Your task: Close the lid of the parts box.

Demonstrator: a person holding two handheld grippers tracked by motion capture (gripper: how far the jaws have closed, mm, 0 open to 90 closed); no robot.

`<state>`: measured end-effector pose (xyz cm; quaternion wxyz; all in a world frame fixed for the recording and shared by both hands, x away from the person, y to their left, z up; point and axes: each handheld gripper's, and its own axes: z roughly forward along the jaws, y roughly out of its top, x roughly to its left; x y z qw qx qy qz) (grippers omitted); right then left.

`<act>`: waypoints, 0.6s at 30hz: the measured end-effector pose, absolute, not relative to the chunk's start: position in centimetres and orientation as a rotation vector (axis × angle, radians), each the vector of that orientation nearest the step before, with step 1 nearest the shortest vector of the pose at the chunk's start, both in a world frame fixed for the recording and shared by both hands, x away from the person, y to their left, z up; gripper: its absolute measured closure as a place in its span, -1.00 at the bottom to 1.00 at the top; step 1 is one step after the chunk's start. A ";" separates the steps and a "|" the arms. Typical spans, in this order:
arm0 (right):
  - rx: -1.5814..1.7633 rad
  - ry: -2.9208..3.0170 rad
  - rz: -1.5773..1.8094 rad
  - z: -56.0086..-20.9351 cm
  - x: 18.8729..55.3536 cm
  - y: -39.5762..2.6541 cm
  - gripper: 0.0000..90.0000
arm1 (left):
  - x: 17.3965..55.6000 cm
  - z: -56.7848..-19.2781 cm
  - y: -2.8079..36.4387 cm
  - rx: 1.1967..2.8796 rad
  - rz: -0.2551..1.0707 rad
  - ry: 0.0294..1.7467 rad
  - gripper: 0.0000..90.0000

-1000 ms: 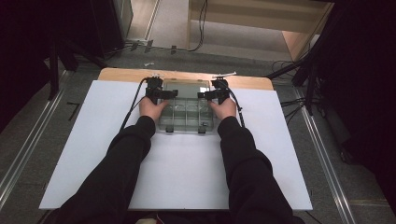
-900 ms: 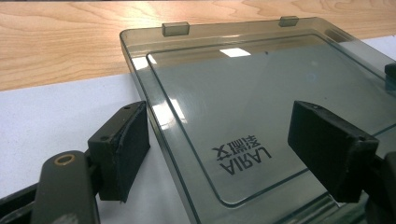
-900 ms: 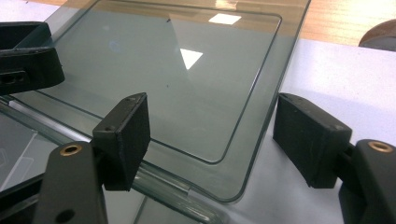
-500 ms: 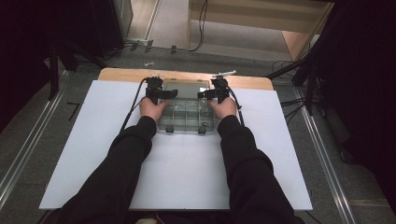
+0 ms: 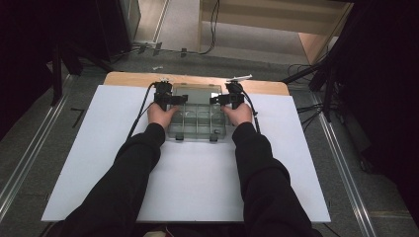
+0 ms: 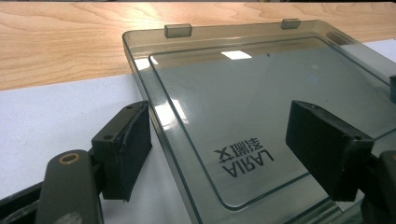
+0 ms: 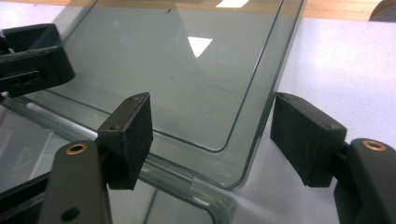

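Note:
A clear smoky plastic compartment box [image 5: 197, 123] lies at the far middle of the white board, its lid [image 5: 197, 94] swung open and lying flat behind it. My left gripper [image 5: 165, 97] is open at the lid's left edge, and that edge runs between its jaws [image 6: 224, 149] without touching the pads. The lid [image 6: 261, 88] carries hinge tabs and printed lettering. My right gripper [image 5: 231, 97] is open too, and the lid's right near corner [image 7: 233, 154] sits between its jaws [image 7: 217, 140]. The box rim [image 7: 187, 191] shows just below.
The white board [image 5: 197, 187] covers most of the table. A strip of bare wood [image 5: 128, 79] runs behind the lid [image 6: 70, 42]. Cables trail from both grippers. The left gripper's jaw [image 7: 32, 56] shows across the lid. Dark stands and floor rails flank the table.

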<state>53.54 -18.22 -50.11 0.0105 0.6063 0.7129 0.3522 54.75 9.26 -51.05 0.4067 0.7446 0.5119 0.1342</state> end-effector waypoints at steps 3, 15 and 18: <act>1.898 2.224 1.126 -50.2 53.5 -18.4 -0.34 | 54.7 -51.1 9.3 1.876 0.337 1.292 -0.49; 1.895 2.216 1.101 -50.1 53.5 -18.0 -0.28 | 54.8 -51.0 9.5 1.878 0.320 1.282 -0.50; 1.878 2.217 1.092 -50.2 53.4 -18.1 -0.25 | 54.9 -50.9 9.6 1.891 0.305 1.280 -0.49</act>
